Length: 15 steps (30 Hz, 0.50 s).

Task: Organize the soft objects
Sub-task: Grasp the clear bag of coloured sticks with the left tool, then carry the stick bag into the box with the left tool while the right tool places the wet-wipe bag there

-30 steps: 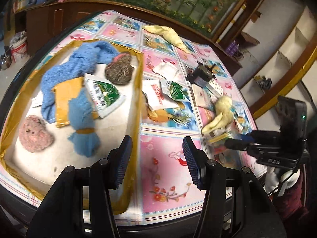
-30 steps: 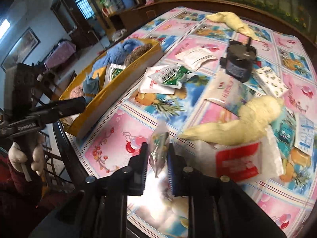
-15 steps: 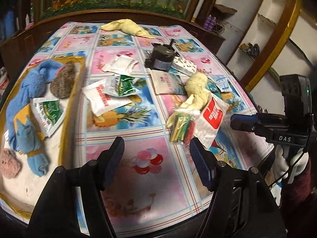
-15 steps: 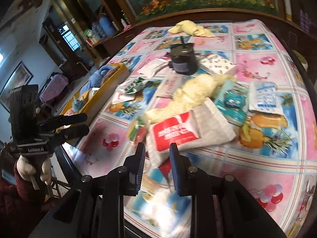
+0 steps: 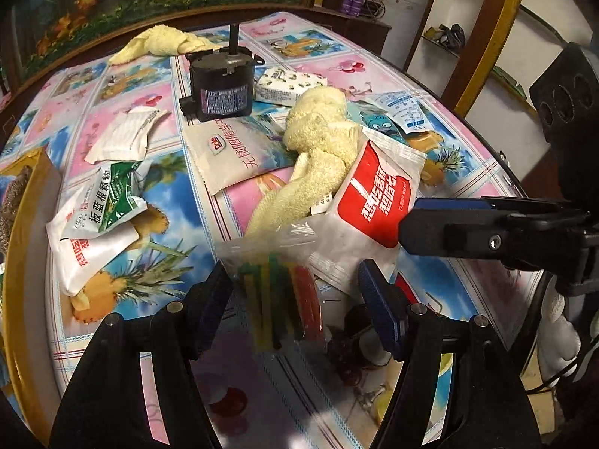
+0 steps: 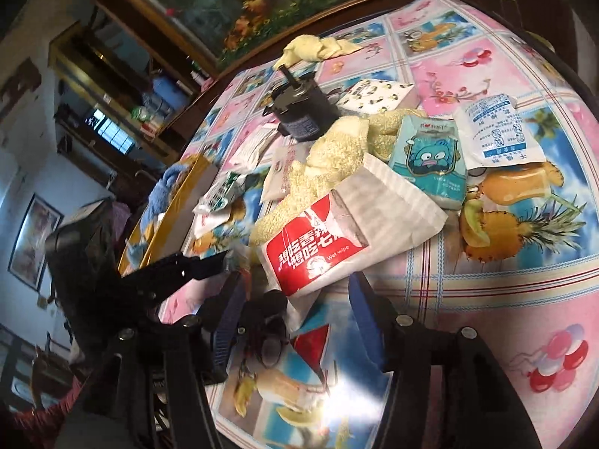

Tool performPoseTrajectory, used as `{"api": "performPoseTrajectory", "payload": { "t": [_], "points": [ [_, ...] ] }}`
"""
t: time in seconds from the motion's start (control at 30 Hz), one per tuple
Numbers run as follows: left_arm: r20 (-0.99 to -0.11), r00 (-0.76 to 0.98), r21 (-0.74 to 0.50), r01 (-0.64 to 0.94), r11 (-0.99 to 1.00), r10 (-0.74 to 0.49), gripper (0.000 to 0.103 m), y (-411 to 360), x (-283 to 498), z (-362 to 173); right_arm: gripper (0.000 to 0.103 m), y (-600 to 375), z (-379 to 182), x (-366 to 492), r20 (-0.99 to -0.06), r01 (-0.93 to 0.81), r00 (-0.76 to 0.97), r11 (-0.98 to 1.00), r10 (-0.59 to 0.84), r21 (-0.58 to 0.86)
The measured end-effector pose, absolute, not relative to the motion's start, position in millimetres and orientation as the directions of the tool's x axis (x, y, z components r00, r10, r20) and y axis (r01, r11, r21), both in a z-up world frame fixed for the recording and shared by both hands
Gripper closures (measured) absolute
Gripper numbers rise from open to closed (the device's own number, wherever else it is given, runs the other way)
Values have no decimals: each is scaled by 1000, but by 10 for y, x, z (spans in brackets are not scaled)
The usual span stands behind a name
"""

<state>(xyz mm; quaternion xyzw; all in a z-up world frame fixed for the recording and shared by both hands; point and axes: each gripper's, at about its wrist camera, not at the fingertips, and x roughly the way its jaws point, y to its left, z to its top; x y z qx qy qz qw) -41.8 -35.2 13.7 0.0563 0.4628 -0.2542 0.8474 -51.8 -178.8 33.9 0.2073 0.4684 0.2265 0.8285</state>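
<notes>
the left gripper (image 5: 295,284) stands half open around the clear bag of coloured sticks (image 5: 279,292), apparently not pinching it. the right gripper (image 6: 295,299) is opening, empty, by the wet-wipe packet (image 6: 318,254). the yellow towel (image 5: 318,149) and most packets lie outside the yellow tray (image 6: 176,205).

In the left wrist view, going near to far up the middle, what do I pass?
Clear plastic bag of coloured sticks → pale yellow fluffy towel → black cylindrical motor with a shaft → second pale yellow towel, crumpled, at the far edge.
</notes>
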Motion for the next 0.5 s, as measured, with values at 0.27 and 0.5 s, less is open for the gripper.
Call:
{"api": "performPoseTrajectory", "payload": {
  "t": [0.27, 0.5],
  "points": [
    [-798, 438, -193, 465, 864, -414, 75, -223, -452, 145, 44, -1879, 316, -407, -713, -3, 530, 841, 460, 541],
    [-791, 445, -202, 457, 866, -419, 75, -245, -492, 135, 41, -1614, 310, -338, -766, 40, 545, 902, 342, 431]
  ]
}}
